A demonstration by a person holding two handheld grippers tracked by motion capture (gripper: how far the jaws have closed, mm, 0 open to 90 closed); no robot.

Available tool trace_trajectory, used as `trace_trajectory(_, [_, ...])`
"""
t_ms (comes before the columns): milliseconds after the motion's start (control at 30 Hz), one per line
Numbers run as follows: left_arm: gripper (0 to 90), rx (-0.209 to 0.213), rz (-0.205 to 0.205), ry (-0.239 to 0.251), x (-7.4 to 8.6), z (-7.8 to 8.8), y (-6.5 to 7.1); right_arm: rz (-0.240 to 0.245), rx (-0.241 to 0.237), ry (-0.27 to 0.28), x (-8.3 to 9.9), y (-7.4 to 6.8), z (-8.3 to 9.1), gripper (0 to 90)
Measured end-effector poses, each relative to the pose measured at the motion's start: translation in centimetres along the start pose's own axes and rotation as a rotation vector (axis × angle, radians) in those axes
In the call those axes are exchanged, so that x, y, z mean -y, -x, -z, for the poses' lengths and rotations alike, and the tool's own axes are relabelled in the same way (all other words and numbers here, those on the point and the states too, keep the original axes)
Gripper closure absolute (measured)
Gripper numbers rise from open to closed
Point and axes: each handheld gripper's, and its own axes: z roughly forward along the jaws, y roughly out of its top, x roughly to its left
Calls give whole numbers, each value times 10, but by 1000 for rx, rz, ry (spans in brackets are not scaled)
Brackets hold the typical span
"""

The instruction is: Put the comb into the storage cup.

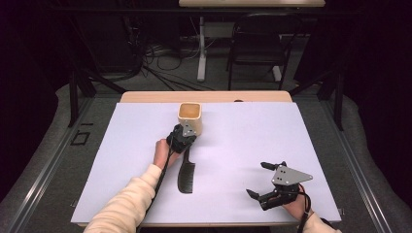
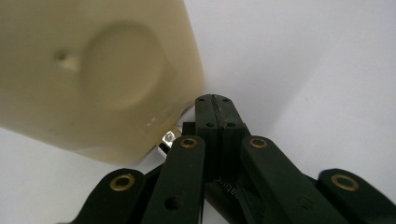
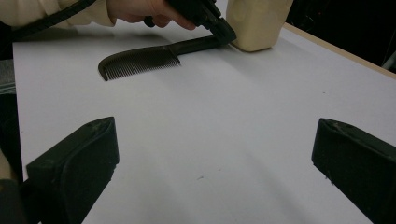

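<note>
My right gripper (image 1: 266, 179) sits nearest me at 5 o'clock on the white table (image 1: 243, 145), its 2 jaws spread wide with nothing between them. My left gripper (image 1: 187, 141) is at 12 o'clock, jaws pressed together on the handle end of the black comb (image 1: 186, 174), right against the base of the cream cup (image 1: 190, 117). The comb lies flat, teeth end pointing back toward 6 o'clock, well apart from the right gripper.

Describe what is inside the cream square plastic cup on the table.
In the high view the cream square plastic cup shows bare upper inner walls; its near wall hides the bottom.
</note>
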Motion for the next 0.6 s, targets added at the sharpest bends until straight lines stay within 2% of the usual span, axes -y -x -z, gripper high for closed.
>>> trace_trajectory(600, [900, -7, 14, -31, 4, 1, -5, 2, -6, -8, 0, 0, 0, 2])
